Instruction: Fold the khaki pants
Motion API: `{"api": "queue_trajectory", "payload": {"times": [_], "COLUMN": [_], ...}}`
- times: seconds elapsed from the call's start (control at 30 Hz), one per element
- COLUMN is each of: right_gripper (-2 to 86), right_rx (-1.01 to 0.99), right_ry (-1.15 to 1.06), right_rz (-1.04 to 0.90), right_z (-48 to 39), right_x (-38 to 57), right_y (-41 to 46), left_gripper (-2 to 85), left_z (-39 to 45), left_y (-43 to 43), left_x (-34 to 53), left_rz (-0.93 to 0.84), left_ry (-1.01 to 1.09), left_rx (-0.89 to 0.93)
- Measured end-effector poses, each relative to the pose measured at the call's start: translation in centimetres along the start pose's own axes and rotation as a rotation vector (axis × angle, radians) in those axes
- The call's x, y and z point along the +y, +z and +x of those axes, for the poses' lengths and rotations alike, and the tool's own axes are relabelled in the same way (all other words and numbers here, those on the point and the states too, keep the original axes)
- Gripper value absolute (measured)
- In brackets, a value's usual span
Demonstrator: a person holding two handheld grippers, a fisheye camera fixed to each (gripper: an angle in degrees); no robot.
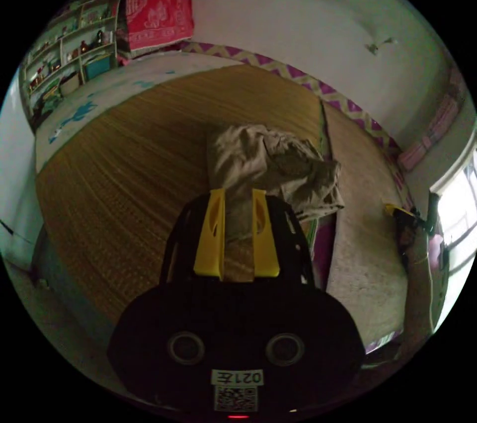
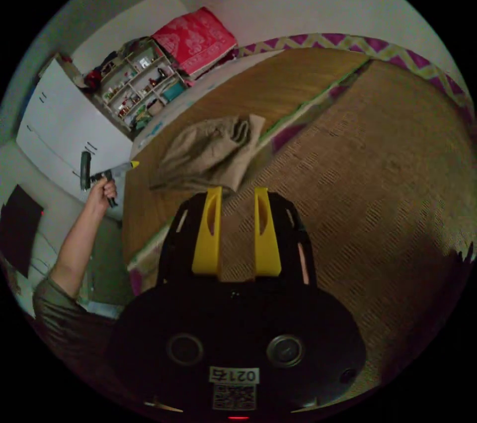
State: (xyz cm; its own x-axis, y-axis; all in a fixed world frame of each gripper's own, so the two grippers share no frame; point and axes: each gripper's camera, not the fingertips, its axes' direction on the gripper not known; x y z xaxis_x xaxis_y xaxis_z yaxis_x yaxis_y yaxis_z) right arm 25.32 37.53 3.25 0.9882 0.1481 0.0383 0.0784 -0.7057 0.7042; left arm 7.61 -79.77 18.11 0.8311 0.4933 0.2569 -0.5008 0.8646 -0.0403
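Where the two fisheye views look across a bedroom, a wide bed (image 1: 124, 154) covered by a woven straw mat (image 2: 397, 154), taking up most of each view. Along the bed's far edge, a zigzag purple-and-cream border (image 1: 318, 87) against a pale wall (image 1: 298, 15). Beyond the bed's far corner, an open shelf unit (image 1: 69, 60) crowded with small items too small to make out, and beside it a red patterned bundle (image 1: 156, 13) propped against the wall. Next to the shelf in the right gripper view, a white cabinet (image 2: 59, 125).

On the bed, roughly mid-mat, the khaki pants (image 1: 268, 164) in a rumpled heap, not laid flat, partly over the seam between two mats; seen from the other side in the right gripper view (image 2: 208, 152) as a loose, creased pile.

Nearest the lens in the left gripper view, the left gripper (image 1: 237, 194), yellow jaws parted a little, nothing between them, tips just short of the pants and overlapping their near edge in the picture; contact not certain. In the right gripper view, the right gripper (image 2: 237, 192), yellow jaws likewise parted a little and empty, above bare mat, near the pants but apart from them.

Off the bed's side in the right gripper view, a bare forearm and hand (image 2: 102, 192) gripping the handle of the other gripper. At the edge of the left gripper view, by a bright window (image 1: 459, 209), a small yellow tip of the other gripper (image 1: 397, 211).
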Motion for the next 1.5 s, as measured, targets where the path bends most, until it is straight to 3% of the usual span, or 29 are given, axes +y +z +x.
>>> {"api": "queue_trajectory", "payload": {"times": [0.1,0.2,0.33,0.4,0.53,0.67,0.77,1.5], "right_gripper": [9.5,9.0,12.3,15.8,22.5,27.6,26.7,26.6], "right_rx": [0.116,0.346,0.801,0.899,0.81,0.711,0.693,0.695], "right_ry": [-0.064,-0.138,-0.295,-0.302,0.003,0.382,0.485,0.484], "right_rz": [-0.038,-0.072,-0.11,-0.145,-0.091,-0.022,0.03,0.026], "right_z": [1.0,0.8,-0.8,-0.8,1.9,6.9,8.3,8.0], "right_x": [8.8,18.2,31.6,36.1,41.6,45.4,46.8,46.8], "right_y": [-1.8,-4.0,-4.7,-4.8,-9.9,-14.4,-16.1,-21.5], "left_gripper": [7.1,6.2,6.6,9.7,19.4,21.7,21.4,20.9], "left_z": [3.1,9.4,20.2,24.3,31.2,33.4,32.9,30.9], "left_y": [1.0,2.0,2.8,3.1,6.0,9.5,11.0,15.0], "left_x": [3.9,8.9,16.9,20.0,24.3,26.6,27.8,30.8], "left_rz": [-0.039,-0.066,-0.043,-0.019,-0.119,-0.198,-0.183,-0.164], "left_ry": [0.143,0.32,0.568,0.648,0.686,0.569,0.482,0.471], "left_rx": [0.08,0.166,0.185,0.191,0.134,0.056,0.048,0.033]}}
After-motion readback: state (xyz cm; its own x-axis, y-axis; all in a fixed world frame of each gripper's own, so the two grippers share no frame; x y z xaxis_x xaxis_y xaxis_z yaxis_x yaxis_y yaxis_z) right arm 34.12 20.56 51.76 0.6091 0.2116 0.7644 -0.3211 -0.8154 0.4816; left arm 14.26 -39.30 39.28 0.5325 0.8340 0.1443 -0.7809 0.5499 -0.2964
